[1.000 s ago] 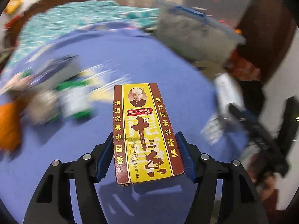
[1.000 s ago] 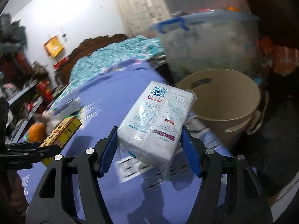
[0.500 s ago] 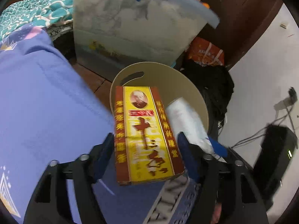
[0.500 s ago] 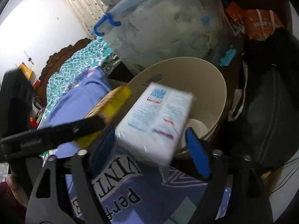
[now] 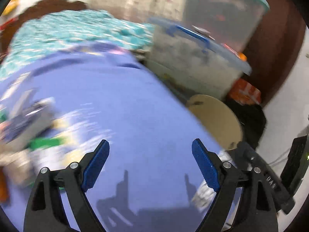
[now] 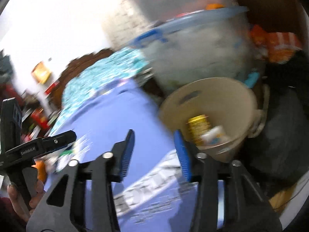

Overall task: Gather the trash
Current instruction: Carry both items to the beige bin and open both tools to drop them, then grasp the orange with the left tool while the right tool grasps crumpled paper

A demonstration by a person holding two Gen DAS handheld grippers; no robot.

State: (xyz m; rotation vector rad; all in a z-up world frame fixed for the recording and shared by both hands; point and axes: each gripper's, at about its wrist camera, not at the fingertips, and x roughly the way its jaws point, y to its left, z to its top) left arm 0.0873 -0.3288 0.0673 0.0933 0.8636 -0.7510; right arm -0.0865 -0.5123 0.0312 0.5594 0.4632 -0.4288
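The left gripper (image 5: 150, 155) has nothing between its blue pads (image 5: 95, 165), and its jaws are spreading wide as they open above the purple bedspread (image 5: 123, 100). The right gripper (image 6: 154, 150) is empty too; its jaws stand a moderate way apart and are closing, with only the printed part of the bedspread showing between them.

Just past the right gripper's right finger sits the beige bin (image 6: 227, 96), at the edge of the bed. Inside it lie a yellow box (image 6: 198, 128) and a white packet (image 6: 214, 135), the packet resting against the box low in the bin. From the left wrist view the same bin (image 5: 216, 114) shows only its inner wall, off to the right of the gripper.

Behind the bin stands a large clear storage tub (image 6: 200, 58) with a blue-handled lid, and an orange bag (image 6: 278, 44) lies to its right on a dark heap.

To the left of the left gripper, more litter (image 5: 32, 127) sits on the bedspread: something green, something grey, perhaps wrappers, though motion blur makes them hard to name. A teal patterned blanket (image 5: 65, 31) covers the far end of the bed.

In the right wrist view a hand (image 6: 17, 199) holds the left gripper at the lower left.
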